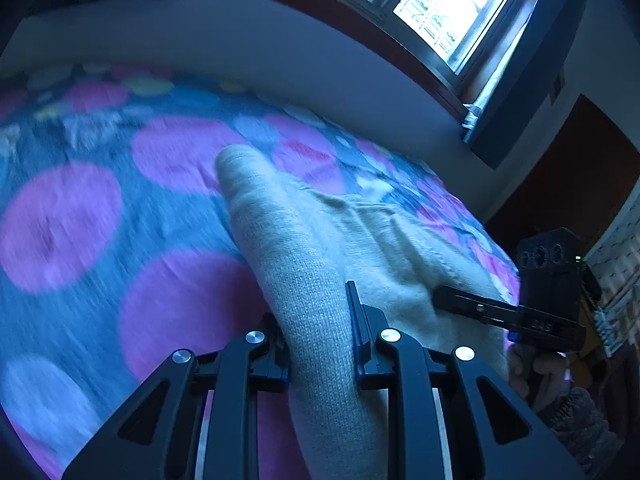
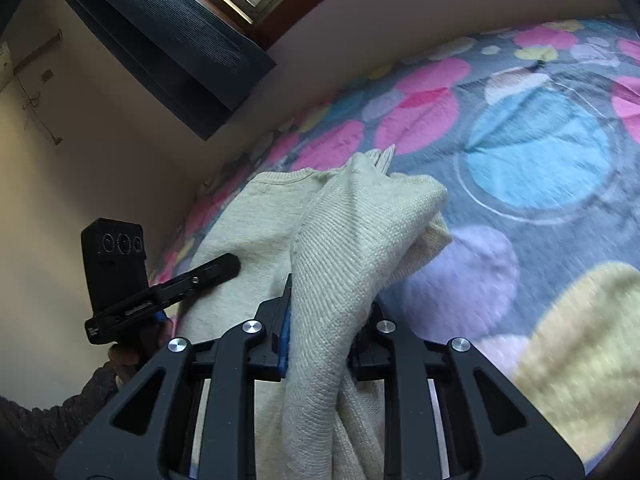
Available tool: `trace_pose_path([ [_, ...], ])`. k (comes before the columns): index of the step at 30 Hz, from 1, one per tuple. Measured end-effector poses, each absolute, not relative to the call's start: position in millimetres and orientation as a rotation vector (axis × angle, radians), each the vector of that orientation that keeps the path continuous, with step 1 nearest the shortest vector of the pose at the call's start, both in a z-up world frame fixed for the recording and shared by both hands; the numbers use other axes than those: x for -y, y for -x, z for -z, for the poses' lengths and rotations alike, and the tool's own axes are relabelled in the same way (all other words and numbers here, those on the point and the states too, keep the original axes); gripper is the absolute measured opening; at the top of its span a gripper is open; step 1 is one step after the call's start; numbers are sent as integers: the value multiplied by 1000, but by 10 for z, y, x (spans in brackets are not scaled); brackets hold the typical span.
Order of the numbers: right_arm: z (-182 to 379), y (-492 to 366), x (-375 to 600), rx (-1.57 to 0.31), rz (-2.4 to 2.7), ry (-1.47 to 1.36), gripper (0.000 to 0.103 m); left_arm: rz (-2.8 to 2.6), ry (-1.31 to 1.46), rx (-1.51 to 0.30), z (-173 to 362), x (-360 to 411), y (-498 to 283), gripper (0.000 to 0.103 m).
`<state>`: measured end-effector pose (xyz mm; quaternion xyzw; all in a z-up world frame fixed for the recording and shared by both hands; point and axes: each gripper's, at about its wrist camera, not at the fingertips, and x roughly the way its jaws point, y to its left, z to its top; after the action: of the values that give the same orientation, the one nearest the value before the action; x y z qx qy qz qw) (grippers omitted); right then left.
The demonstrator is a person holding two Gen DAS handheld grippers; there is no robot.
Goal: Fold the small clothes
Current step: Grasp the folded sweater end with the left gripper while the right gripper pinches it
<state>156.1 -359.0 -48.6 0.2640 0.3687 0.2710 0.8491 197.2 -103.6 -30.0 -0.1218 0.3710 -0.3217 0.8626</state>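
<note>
A small cream knit sweater (image 1: pixel 360 240) lies on a bed with a blue, pink-spotted bedspread (image 1: pixel 80 208). My left gripper (image 1: pixel 320 344) is shut on a cream sleeve that runs up and away between its jaws. My right gripper (image 2: pixel 324 332) is shut on a bunched fold of the same sweater (image 2: pixel 352 232), lifted over the sweater's body (image 2: pixel 256 224). Each view shows the other gripper: the right one (image 1: pixel 440 294) at the sweater's right side, the left one (image 2: pixel 234 262) over the sweater's left side.
The bedspread (image 2: pixel 540 152) carries pink, blue, lilac and yellow circles. A pale wall (image 1: pixel 240 48) runs along the bed's far edge, with a window (image 1: pixel 440 0) and dark curtain (image 2: pixel 160 44) above. A dark wooden door (image 1: pixel 568 184) stands at the right.
</note>
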Motion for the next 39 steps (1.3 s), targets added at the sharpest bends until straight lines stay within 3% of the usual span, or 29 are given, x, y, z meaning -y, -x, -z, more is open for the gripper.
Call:
trace_pose_path([
  [6,822,-2038,3547,-877,-529,-676,20,609,242,-901,624,933,-2392,23],
  [10,1060,-2121,3666,-953,-528,-797,26,635,319,-919,753,815,-2382,30],
  [15,968,-1920,3860,-975,-538,-793,47,739,430,-947,619,663,-2111,64],
  [25,1032,-1204,3889,-1049,-720,-832,55,874,470,-1031,715,615,-1310,69],
  [28,1020,-1141,3818,-1046,-683,-783,50,847,422,-1021,720,722,-1301,65],
  [29,1018,-1149,3800,-1052,-666,-778,40,822,402,-1024,731,769,-1311,52],
  [32,1057,-1151,3756,-1077,-618,-796,23,792,416,-1033,694,782,-1303,33],
  [39,777,-844,3734,-999,-617,-823,18,762,418,-1003,471,643,-1038,27],
])
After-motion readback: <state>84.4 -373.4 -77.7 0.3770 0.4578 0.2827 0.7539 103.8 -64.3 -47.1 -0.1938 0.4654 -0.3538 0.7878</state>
